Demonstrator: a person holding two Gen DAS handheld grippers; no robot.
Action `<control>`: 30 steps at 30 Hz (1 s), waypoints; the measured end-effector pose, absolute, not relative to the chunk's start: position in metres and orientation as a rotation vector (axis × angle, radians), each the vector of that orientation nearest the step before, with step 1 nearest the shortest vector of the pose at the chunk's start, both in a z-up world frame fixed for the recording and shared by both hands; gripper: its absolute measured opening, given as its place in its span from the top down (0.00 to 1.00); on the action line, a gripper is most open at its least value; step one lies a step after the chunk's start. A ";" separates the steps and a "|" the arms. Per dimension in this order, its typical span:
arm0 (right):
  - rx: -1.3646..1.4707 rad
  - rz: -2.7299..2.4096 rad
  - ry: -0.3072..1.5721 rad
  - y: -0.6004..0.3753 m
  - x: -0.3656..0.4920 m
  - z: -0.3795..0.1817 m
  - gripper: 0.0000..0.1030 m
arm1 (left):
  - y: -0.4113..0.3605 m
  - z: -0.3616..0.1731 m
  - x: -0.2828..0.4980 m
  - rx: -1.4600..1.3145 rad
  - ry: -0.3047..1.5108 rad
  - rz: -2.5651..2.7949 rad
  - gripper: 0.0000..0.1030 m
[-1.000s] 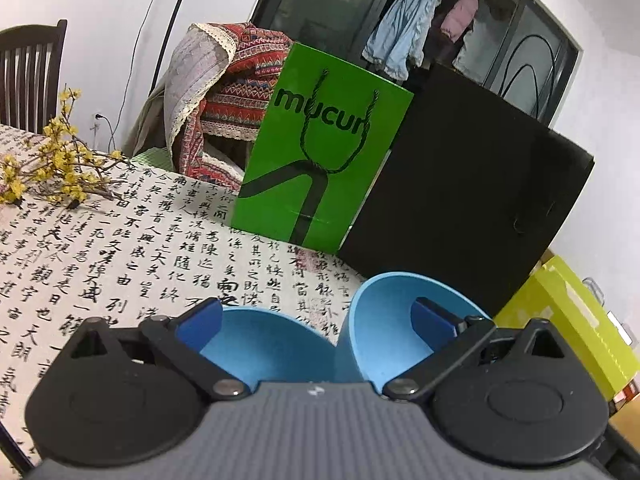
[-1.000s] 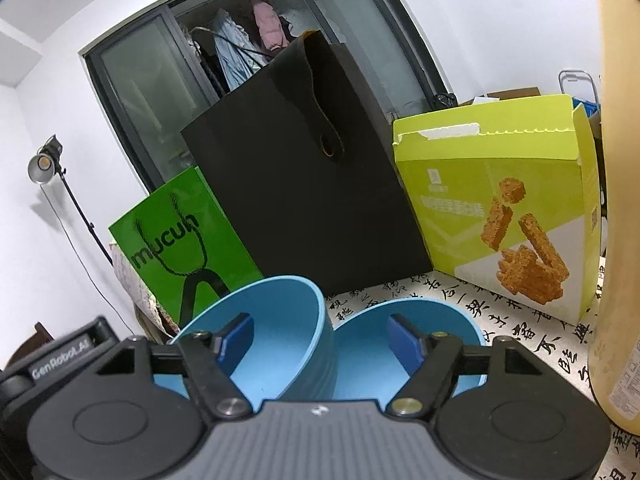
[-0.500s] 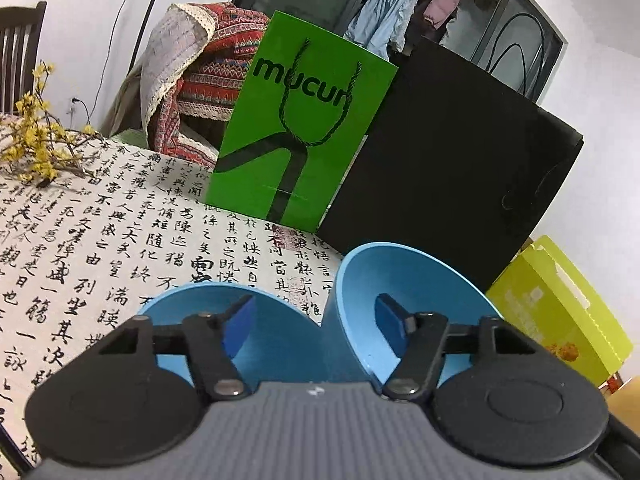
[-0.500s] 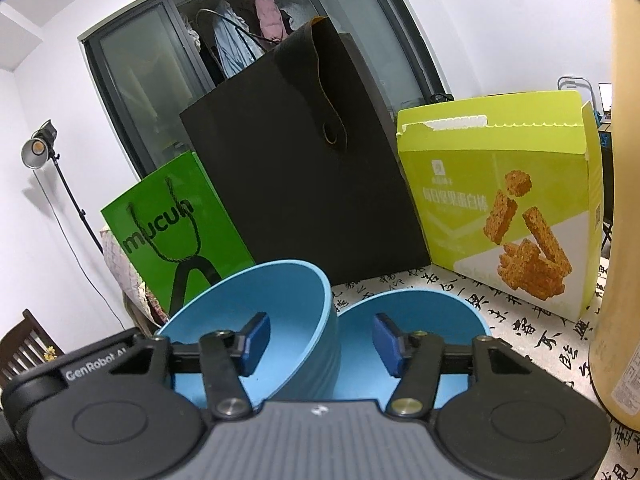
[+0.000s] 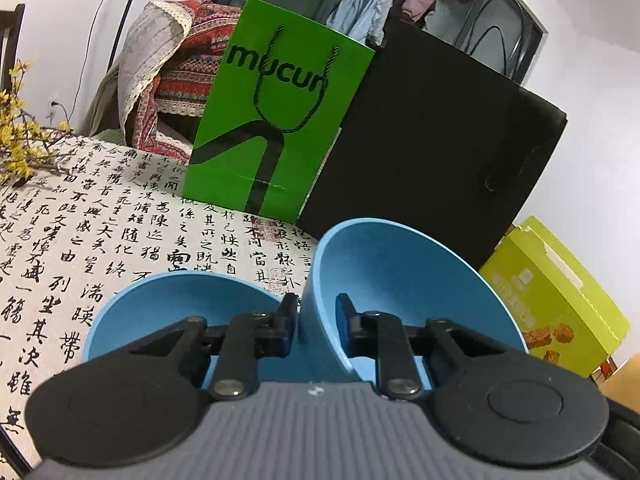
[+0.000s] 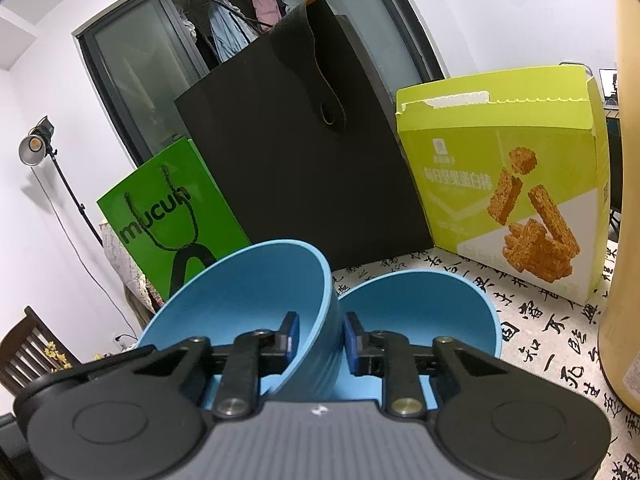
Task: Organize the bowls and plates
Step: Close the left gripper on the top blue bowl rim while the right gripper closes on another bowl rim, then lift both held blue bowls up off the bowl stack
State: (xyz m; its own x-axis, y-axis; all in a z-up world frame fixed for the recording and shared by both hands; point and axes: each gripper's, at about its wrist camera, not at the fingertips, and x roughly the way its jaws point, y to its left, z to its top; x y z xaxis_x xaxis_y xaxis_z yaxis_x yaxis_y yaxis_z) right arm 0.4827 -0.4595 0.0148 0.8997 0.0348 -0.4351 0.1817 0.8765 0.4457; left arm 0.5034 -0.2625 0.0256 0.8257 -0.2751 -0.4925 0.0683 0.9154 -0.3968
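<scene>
Bowls sit side by side on the table with the writing-print cloth (image 5: pixel 100 240), low in the middle of both views. In the left wrist view, the left gripper (image 5: pixel 316 320) has just been closing, and its blue pads now pinch the near wall of the tilted bowl (image 5: pixel 400 280). The flat bowl (image 5: pixel 180 300) lies at the lower left, touching it.

In the right wrist view, the right gripper (image 6: pixel 322 334) has just been closing too. Its pads squeeze the wall of the tilted bowl (image 6: pixel 248 288), with the flat bowl (image 6: pixel 424 304) at the lower right. It may be the same tilted bowl in both views, but that is hard to tell.

Only the left view shows the yellow flowers (image 5: pixel 20 136) at the left edge and the patterned cloth (image 5: pixel 176 68) up top. Only the right view shows the lamp (image 6: pixel 34 146) at the left. Both show the green bag (image 5: pixel 276 112), black bag (image 5: pixel 432 152) and snack box (image 6: pixel 508 188).
</scene>
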 end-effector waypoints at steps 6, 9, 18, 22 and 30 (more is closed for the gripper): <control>0.501 -0.081 0.445 -0.459 0.482 0.015 0.82 | -0.265 0.025 0.502 -0.356 0.561 -0.179 0.80; 0.499 -0.081 0.441 -0.459 0.482 0.015 0.82 | -0.266 0.025 0.501 -0.348 0.554 -0.177 0.80; 0.508 -0.078 0.432 -0.459 0.482 0.015 0.82 | -0.266 0.027 0.497 -0.343 0.527 -0.179 0.80; 0.511 -0.074 0.416 -0.460 0.480 0.016 0.82 | -0.266 0.029 0.495 -0.343 0.512 -0.184 0.80; 0.513 -0.073 0.393 -0.461 0.478 0.017 0.82 | -0.266 0.029 0.494 -0.347 0.498 -0.191 0.80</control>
State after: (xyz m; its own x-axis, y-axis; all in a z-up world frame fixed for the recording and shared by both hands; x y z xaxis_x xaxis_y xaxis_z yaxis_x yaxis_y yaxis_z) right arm 0.4776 -0.4607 0.0167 0.9229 0.0291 -0.3840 0.1653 0.8706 0.4633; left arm 0.4941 -0.2659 0.0291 0.8623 -0.2619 -0.4334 0.0947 0.9241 -0.3701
